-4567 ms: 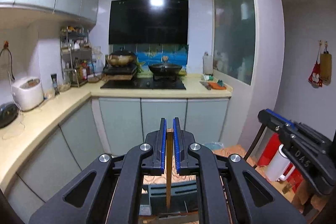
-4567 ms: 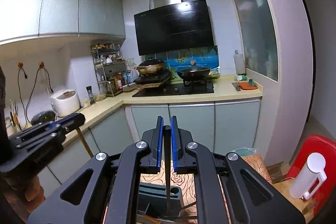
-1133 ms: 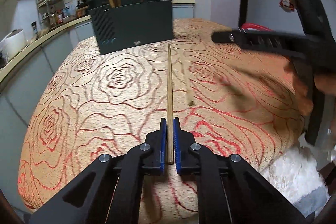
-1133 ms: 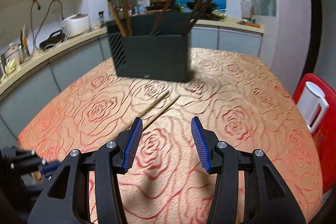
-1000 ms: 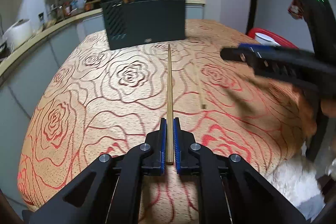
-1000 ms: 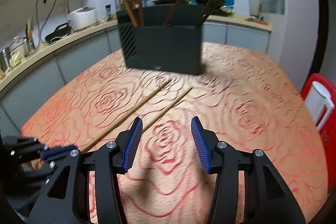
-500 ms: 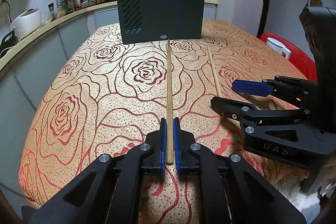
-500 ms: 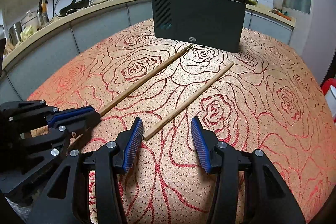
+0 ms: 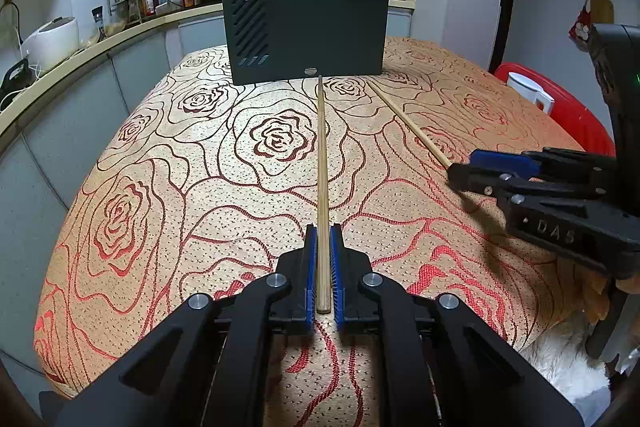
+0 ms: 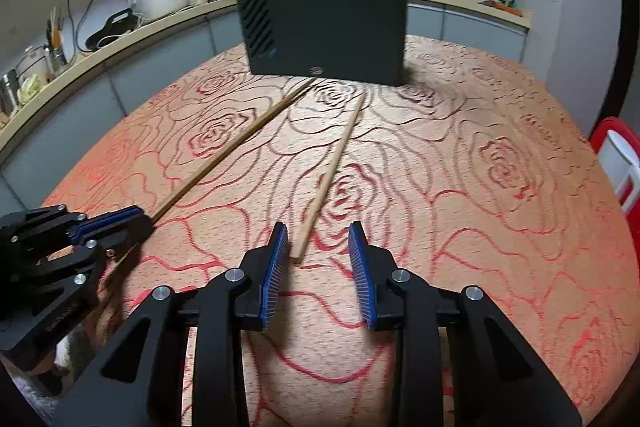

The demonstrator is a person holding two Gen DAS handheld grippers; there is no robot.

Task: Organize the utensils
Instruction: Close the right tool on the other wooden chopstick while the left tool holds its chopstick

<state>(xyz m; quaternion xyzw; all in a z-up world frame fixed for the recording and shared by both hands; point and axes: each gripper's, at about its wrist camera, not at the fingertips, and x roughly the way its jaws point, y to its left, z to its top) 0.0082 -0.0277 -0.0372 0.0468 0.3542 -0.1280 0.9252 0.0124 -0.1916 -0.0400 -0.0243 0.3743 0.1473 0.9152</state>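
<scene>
Wooden chopstick (image 10: 320,187) end lies between right fingers (image 10: 276,263).

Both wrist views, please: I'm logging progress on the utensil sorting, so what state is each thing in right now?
Left tongs: shut on the left chopstick, near its end.
Right tongs: open, just been closing, the right chopstick's end between the pads, untouched.
Right chopstick: flat on the tablecloth.
Utensil holder: upright, several sticks already inside.

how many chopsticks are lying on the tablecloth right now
2. One chopstick lies with its near end clamped in the left gripper; the other chopstick lies loose, its near end between the right gripper's open jaws, which have just been closing.
</scene>
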